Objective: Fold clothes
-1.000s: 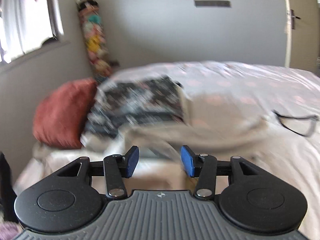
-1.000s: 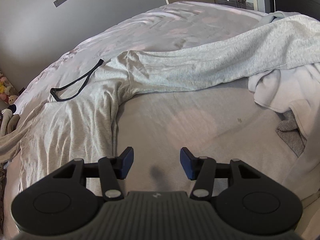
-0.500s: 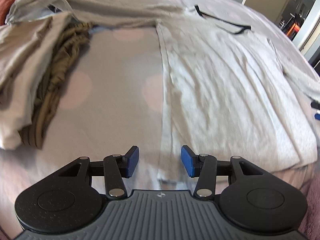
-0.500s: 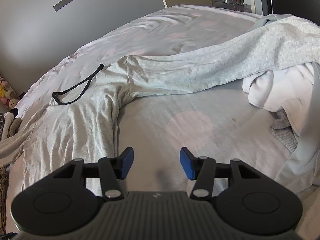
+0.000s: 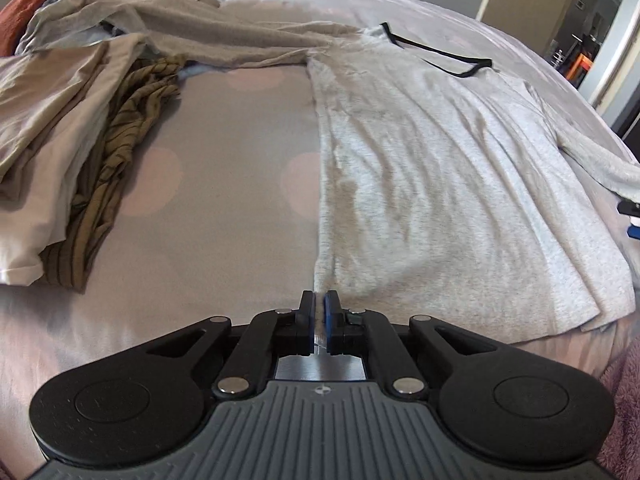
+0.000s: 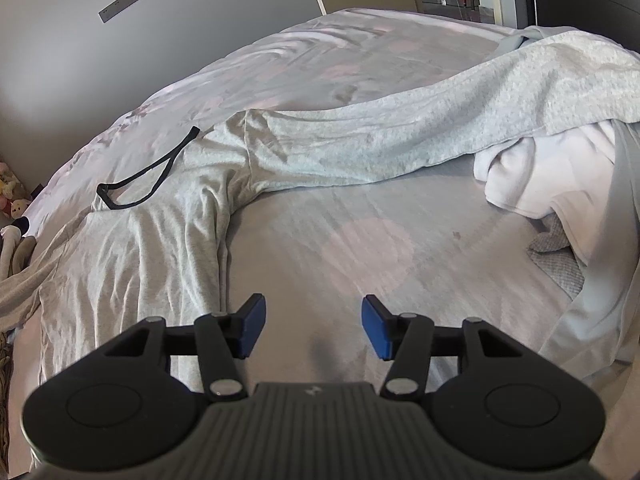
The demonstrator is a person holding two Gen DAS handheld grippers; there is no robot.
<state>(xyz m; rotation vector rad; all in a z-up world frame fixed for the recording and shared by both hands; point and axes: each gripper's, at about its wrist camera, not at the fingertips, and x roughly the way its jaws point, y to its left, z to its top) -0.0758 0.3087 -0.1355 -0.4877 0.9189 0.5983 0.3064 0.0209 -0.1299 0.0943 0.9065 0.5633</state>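
A light grey long-sleeved shirt [image 5: 432, 184] with a black neck trim [image 5: 440, 54] lies spread flat on the bed. My left gripper [image 5: 319, 306] is shut on the shirt's near left hem corner. In the right wrist view the same shirt [image 6: 132, 248] lies to the left, its sleeve [image 6: 400, 132] stretching to the right across the bed. My right gripper [image 6: 313, 326] is open and empty, low over the bare sheet just right of the shirt's side edge.
A heap of beige and olive striped clothes [image 5: 80, 144] lies left of the shirt. A red cushion [image 5: 20, 12] is at the far left. White and grey garments [image 6: 560, 208] are piled at the right. The bedsheet [image 5: 224, 184] has pale pink dots. A doorway [image 5: 592, 20] is at the far right.
My left gripper swung down from facing the wall to the shirt's hem and closed on it. My right gripper stayed open and edged slightly forward.
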